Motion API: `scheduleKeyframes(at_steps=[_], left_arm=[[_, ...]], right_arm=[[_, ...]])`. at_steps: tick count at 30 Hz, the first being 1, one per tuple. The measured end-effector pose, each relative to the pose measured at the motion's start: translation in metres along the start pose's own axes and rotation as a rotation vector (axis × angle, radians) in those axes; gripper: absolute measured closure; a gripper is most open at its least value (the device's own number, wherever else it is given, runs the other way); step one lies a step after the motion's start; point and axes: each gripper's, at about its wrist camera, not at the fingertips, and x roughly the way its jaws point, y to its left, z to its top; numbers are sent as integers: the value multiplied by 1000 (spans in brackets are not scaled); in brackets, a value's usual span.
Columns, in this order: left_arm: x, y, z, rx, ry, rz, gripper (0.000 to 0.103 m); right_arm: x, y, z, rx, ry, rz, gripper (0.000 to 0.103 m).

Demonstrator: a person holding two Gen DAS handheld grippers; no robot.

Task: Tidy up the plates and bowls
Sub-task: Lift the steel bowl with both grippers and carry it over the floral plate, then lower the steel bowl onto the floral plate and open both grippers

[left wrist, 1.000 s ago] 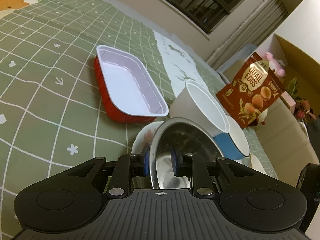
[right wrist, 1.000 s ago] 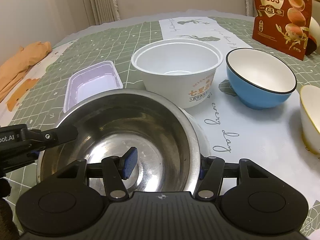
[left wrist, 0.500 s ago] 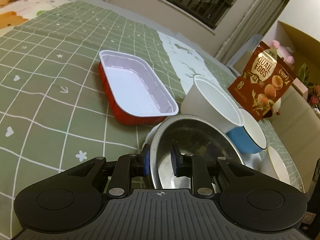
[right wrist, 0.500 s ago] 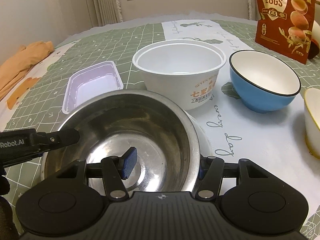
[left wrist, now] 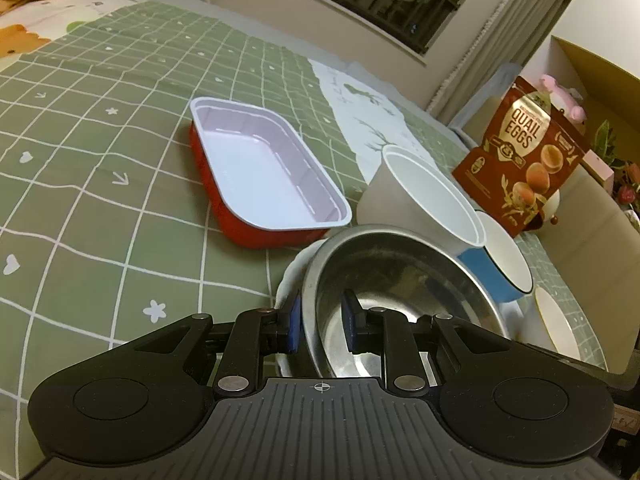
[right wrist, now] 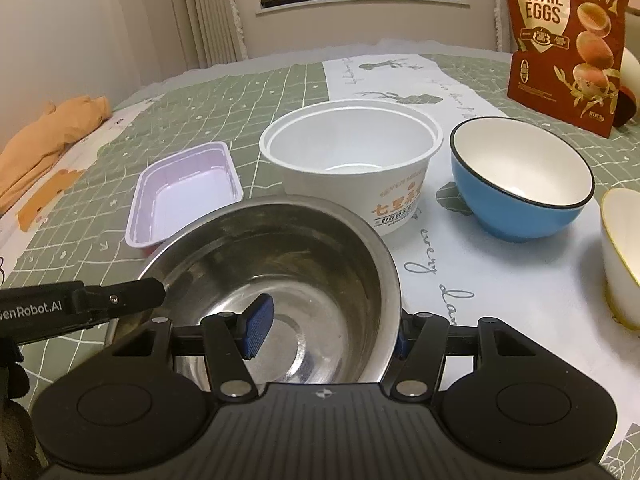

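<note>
**Steel bowl in both claws, most dishes still loose**

I judge the sorting barely begun: the steel bowl [right wrist: 276, 280] sits on a white plate [left wrist: 292, 276], while the paper bowl [right wrist: 352, 160], blue bowl [right wrist: 520, 184] and red tray [left wrist: 260, 184] stand apart on the table [left wrist: 100, 160]. My left claw [left wrist: 320, 320] pinches the bowl's rim, narrow. My right claw [right wrist: 328, 332] straddles the opposite rim wide, not clamped, low and level.

Reads "QUAIL EGGS", with "ANTIBIOTIC-FREE" in small print above, on the red pouch [right wrist: 564, 44]. Reads "GenRobot.AI", first letter cut off, on the left gripper [right wrist: 32, 307]. Shows orange Chinese characters, not legible, on the white tub [right wrist: 352, 160]. Reads "every" in script on the white cloth [right wrist: 424, 252].
</note>
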Motion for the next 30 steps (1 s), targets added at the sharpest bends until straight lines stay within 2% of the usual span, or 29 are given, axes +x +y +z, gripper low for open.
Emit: scheduleKeyframes(at_steps=[9,14,17,22,30], left_arm=[[3,1,0,-3,5,11,80],[2,1,-1,-5,5,10,80],[3,1,-1,-6,7,9,81],[3,1,-1,-7,6,9,81],[2,3,-2,-11,8,1,81]], right_arm=[[-4,-2,0,-3,-18,-3,42],[-5,7,-4,-76,-6,-11,33],[-6,10,-5,-105,4,-22,33],[-8,1,1,-43,54,33,33],[-14,-1,1,-59,67,58,32]])
